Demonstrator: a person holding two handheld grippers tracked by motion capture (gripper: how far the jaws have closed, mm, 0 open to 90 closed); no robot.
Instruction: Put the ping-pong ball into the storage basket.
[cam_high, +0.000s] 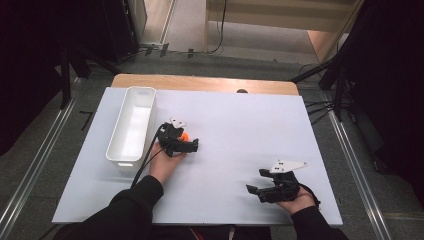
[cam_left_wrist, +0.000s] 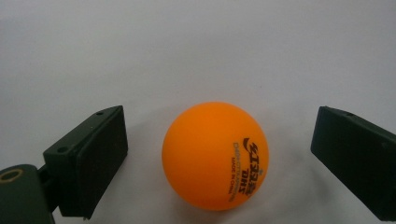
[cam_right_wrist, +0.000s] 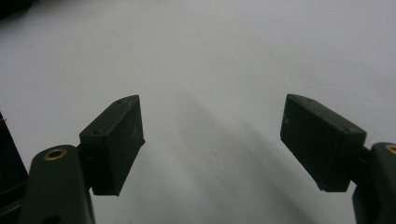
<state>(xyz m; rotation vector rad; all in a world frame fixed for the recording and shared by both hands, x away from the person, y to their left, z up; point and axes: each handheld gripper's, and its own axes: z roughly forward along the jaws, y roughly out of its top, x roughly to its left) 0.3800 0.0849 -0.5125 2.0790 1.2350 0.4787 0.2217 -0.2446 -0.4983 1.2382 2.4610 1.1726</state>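
- Orange table-tennis ball (cam_left_wrist: 215, 156) sits on the white table surface (cam_high: 240, 135), just right of the white rectangular bin (cam_high: 132, 125) but apart from it; in the high view it peeks out as an orange spot (cam_high: 184, 135) at the tip of the left gripper (cam_high: 186, 144).
- Left gripper (cam_left_wrist: 219, 158) has its jaws spread wide, one on each side of the ball, with a clear gap on both sides; neither pad touches it yet.
- Right gripper (cam_high: 257, 190) rests near the front right of the table, well apart from the ball; the right gripper view shows its jaws parted with nothing between them, just bare table.
- Risk, as I judge it: the ball is round, light and free to roll, so if one pad reaches it before the other, it would likely be nudged sideways or squirt forward out of the gap.
- Ball sits a little nearer the left-hand pad in the left gripper view, so an uneven close looks possible unless the gripper is centred first.
- Closing too high or too low on the curve could pop the ball out; closing hard might dent the thin shell.
- A loose hold during a lift toward the bin could let it drop and bounce off the table.
- Ball looks smooth, matt, evenly orange, with dark printed lettering and a logo on the side facing the camera; no dents or marks visible.
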